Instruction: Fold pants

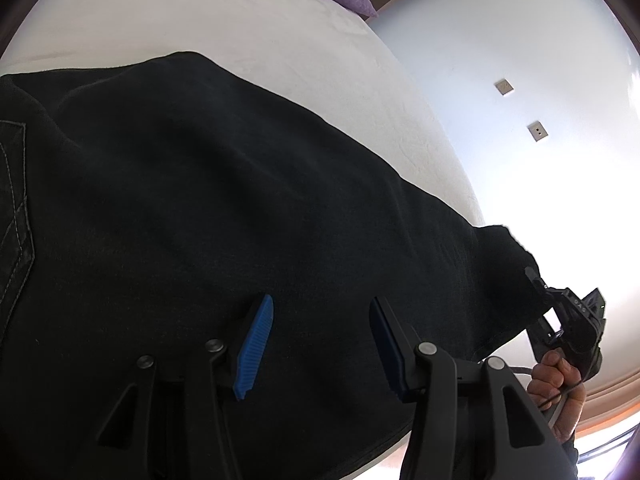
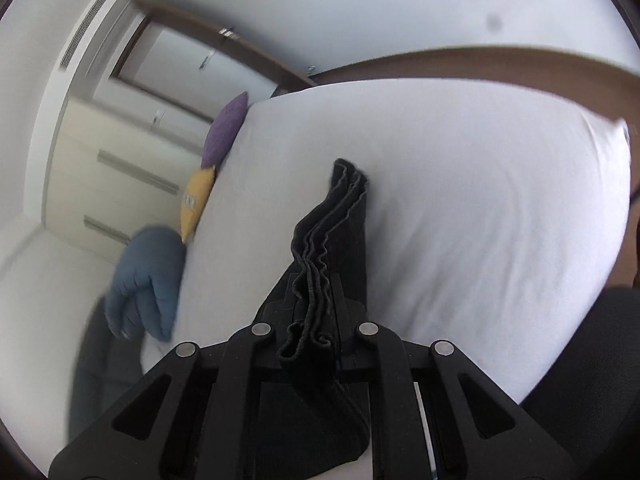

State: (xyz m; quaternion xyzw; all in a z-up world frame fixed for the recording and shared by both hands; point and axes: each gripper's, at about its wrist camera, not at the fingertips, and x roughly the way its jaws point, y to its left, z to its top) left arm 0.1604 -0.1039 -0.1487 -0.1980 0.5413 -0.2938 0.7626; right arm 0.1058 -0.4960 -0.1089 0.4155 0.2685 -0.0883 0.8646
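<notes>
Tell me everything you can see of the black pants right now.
The black denim-like pants lie spread across the white bed sheet, with a pale-stitched pocket at the left edge. The left claw stands open over the cloth, gripping nothing. The right claw is shut on the bunched hem end, several stacked layers showing, lifted off the sheet.

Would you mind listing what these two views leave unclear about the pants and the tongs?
- Right tongs' pads: right wrist view, covered by the bunched hem of the pants they clamp.
- Waistband: left wrist view, cut off at the left edge; only pocket stitching shows.
- Left tongs: open, but contact with the dark cloth is unreadable.
- Blue cushion: right wrist view, blurred.
</notes>
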